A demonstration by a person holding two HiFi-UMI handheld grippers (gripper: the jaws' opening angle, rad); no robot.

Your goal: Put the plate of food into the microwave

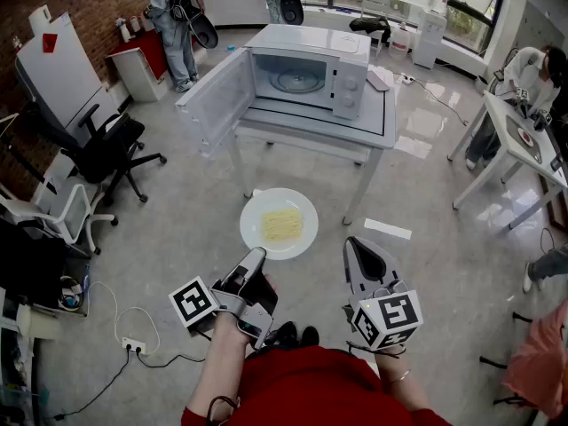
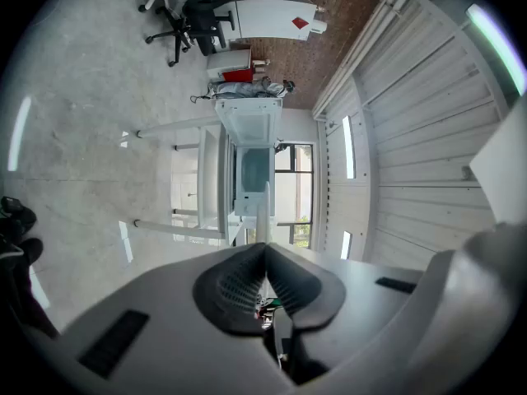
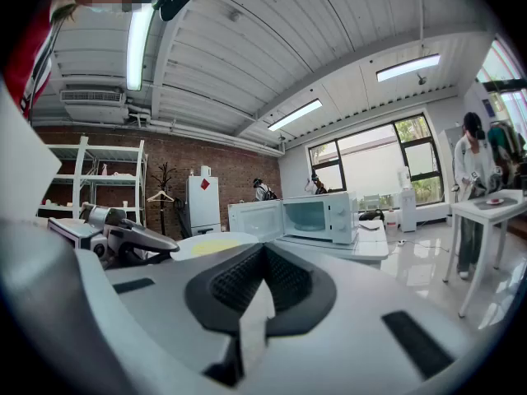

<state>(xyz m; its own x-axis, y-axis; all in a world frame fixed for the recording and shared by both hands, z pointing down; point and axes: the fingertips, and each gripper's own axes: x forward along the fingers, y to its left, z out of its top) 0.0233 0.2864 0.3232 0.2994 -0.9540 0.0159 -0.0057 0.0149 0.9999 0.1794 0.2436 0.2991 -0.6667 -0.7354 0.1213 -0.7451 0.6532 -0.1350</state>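
A white plate [image 1: 279, 223] with a yellow heap of food hangs in the air in front of the white table [image 1: 377, 130]. My left gripper [image 1: 258, 257] is shut on the plate's near rim; in the left gripper view the plate [image 2: 263, 212] shows edge-on as a thin white sliver between the pads of my left gripper [image 2: 265, 247]. The microwave [image 1: 306, 78] stands on the table with its door [image 1: 216, 100] swung open to the left and its chamber bare. My right gripper [image 1: 357, 247] is shut and empty to the right of the plate. The right gripper view shows my right gripper [image 3: 263, 250], the plate [image 3: 210, 243] and the microwave [image 3: 309, 216].
A black office chair [image 1: 106, 149] stands at the left, with a white chair [image 1: 62, 216] nearer. A power strip and cables [image 1: 133, 344] lie on the floor. A person [image 1: 173, 25] stands at the back. A second white table [image 1: 524, 145] with a seated person is at the right.
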